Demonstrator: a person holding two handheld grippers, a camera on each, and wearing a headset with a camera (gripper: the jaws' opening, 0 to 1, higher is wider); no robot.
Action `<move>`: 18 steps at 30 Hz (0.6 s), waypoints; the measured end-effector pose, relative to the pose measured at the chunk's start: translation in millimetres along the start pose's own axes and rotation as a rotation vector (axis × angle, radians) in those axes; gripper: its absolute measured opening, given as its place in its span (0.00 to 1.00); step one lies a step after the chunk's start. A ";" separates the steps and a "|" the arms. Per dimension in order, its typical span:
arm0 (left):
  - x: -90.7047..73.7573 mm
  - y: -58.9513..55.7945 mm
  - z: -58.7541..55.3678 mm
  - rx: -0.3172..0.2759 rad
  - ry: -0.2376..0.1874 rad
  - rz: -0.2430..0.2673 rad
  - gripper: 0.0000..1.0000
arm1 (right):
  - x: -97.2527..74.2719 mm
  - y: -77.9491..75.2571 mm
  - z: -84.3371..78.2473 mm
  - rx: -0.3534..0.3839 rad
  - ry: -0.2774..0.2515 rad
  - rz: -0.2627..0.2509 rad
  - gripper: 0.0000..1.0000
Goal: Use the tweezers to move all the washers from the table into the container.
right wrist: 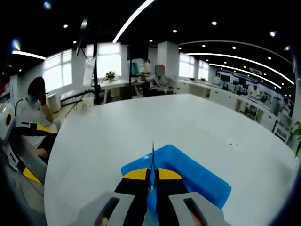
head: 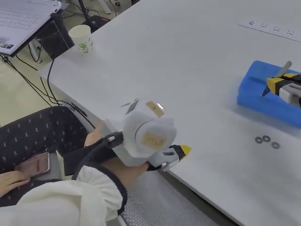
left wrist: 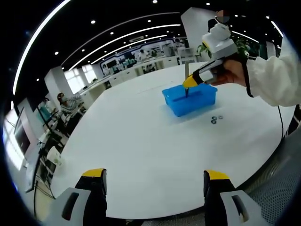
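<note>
Right gripper: jaws pinched all but together on the thin silver metal tweezers, which stand out ahead between the yellow tips. It hangs over the shallow blue plastic container, well out on the white table.

Left gripper: jaws spread wide, nothing between them. It sits low at the near edge of the table, well apart from the work.

Three small dark metal ring washers lie flat on the bare table in a short, loose row, just beside the container's near wall and not touching it. I can't make out whether any are already inside.

The relation that matters: from my right gripper the washers lie toward me and down, across the container's near wall. The row runs roughly along that wall. My right gripper is much the nearer of the two, and it has the tool.

Judgement: the next pick means drawing the tweezers back over the wall and dipping them to the tabletop at one end of the row. The rings are thin and lie flat, so I expect an edge-on nip will be fiddly.
</note>
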State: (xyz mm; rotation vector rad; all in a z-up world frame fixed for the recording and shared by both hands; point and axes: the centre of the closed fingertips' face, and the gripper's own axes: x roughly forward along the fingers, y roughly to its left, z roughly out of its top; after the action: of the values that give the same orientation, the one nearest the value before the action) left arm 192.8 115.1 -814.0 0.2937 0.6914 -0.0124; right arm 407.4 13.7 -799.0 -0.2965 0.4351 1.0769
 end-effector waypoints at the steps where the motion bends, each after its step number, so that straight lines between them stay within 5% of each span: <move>1: -0.2 0.2 0.3 -0.001 -0.002 0.000 0.86 | 1.0 -0.2 -1.6 0.003 0.002 -0.001 0.01; 18: 0.4 0.6 -0.6 0.002 0.004 -0.002 0.85 | 5.4 -0.5 -20.1 0.016 0.026 -0.008 0.01</move>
State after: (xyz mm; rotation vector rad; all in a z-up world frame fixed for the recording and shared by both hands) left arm 192.8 115.9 -814.5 0.2954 0.6957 -0.0144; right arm 406.1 8.9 -819.2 -0.2981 0.4654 1.0622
